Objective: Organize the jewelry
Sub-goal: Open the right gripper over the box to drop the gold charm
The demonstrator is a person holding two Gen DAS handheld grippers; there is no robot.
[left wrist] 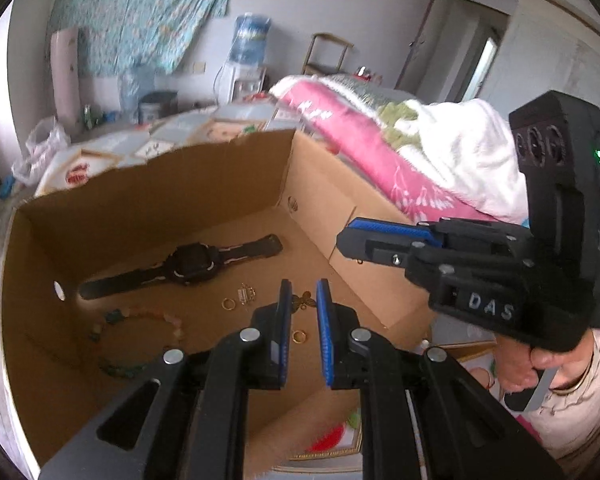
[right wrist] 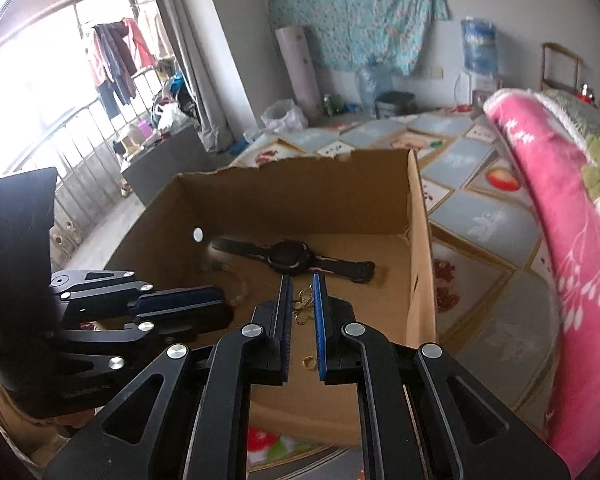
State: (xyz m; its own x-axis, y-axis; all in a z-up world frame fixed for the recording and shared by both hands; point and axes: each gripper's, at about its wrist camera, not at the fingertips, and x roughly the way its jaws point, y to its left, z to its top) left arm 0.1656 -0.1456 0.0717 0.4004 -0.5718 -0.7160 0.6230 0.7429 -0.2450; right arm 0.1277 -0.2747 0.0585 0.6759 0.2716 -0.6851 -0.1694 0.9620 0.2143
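Note:
An open cardboard box (left wrist: 312, 184) (right wrist: 420, 240) sits on the bed. On its floor lie a black wristwatch (left wrist: 188, 266) (right wrist: 288, 260), a pastel bead bracelet (left wrist: 140, 318) (right wrist: 242, 288), two gold rings (left wrist: 228, 303) (left wrist: 299, 336), a small gold chain piece (left wrist: 246, 292) and a gold butterfly pendant (left wrist: 303, 301). Both grippers hover over the near side of the box. My left gripper (left wrist: 304, 286) (right wrist: 224, 304) has its blue pads nearly together with nothing between them. My right gripper (right wrist: 302, 280) (left wrist: 348, 236) is likewise drawn in and empty, to the right of the left one.
A rolled pink and white blanket (left wrist: 364, 136) (right wrist: 560, 220) lies just right of the box. The patchwork bedspread (right wrist: 480, 216) runs beyond and beside it. A person's hand (left wrist: 540, 360) grips the right gripper's handle. A water dispenser (left wrist: 246, 52) stands at the far wall.

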